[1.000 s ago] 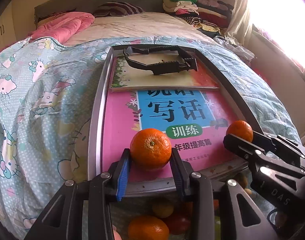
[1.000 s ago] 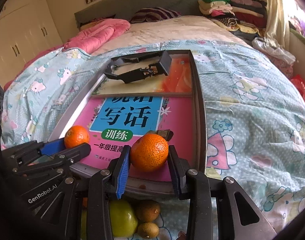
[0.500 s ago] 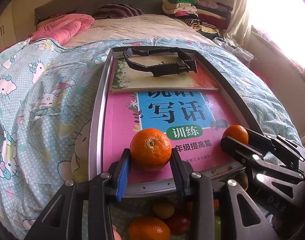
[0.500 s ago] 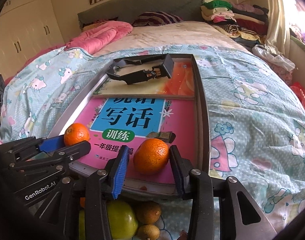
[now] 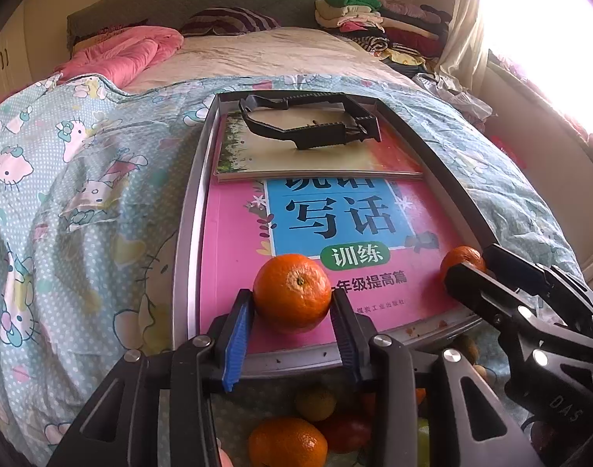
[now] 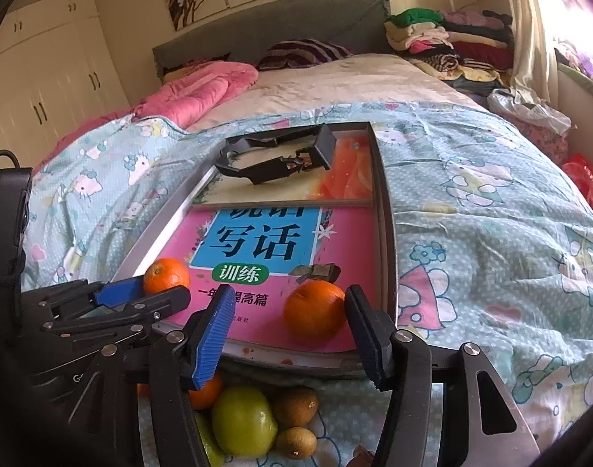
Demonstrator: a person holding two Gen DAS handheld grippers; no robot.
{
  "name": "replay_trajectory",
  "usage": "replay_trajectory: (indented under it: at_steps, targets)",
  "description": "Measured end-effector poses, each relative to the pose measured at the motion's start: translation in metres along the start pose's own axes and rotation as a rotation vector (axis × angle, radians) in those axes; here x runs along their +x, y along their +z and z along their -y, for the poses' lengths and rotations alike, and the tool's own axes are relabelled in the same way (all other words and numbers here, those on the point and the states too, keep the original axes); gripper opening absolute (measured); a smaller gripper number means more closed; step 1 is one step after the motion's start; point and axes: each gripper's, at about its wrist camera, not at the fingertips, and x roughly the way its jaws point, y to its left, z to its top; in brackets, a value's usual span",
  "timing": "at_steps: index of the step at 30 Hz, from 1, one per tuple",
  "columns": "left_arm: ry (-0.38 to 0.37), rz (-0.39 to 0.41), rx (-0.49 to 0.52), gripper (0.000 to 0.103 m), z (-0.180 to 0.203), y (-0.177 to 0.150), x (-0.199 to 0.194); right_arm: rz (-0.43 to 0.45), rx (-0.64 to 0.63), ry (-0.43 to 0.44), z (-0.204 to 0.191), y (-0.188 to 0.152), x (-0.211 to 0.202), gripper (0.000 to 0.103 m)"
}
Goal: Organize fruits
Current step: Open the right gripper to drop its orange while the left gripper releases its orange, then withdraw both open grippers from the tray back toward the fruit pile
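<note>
My left gripper is shut on an orange at the near end of a grey tray; it shows in the right wrist view too. My right gripper is open. A second orange rests on the pink book between its fingers, nearer the right one; it also shows in the left wrist view. Below the tray's near edge lie more fruit: a green apple, kiwis, another orange and a red fruit.
The tray lies on a bed with a Hello Kitty quilt. A second book with a black plastic frame on it fills the tray's far end. A pink duvet and stacked clothes sit beyond.
My right gripper has opened and let go of its orange, which now rests on the pink book. My left gripper stays shut on its orange.
</note>
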Motion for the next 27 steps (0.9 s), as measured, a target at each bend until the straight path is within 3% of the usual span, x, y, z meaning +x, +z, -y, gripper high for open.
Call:
replay_trajectory:
  at_steps: [9, 17, 27]
  targets:
    - [-0.022, 0.016, -0.025, 0.049, 0.001, 0.000, -0.017, 0.012, 0.017, 0.023, 0.000, 0.001, -0.008, 0.064]
    - [-0.047, 0.074, -0.001, 0.065, 0.003, 0.004, -0.046, 0.022, 0.036, 0.028, 0.001, 0.002, -0.018, 0.066]
    - [-0.026, 0.108, -0.027, 0.067, -0.006, 0.003, -0.070, 0.055, 0.046, 0.036, 0.002, 0.004, -0.040, 0.067]
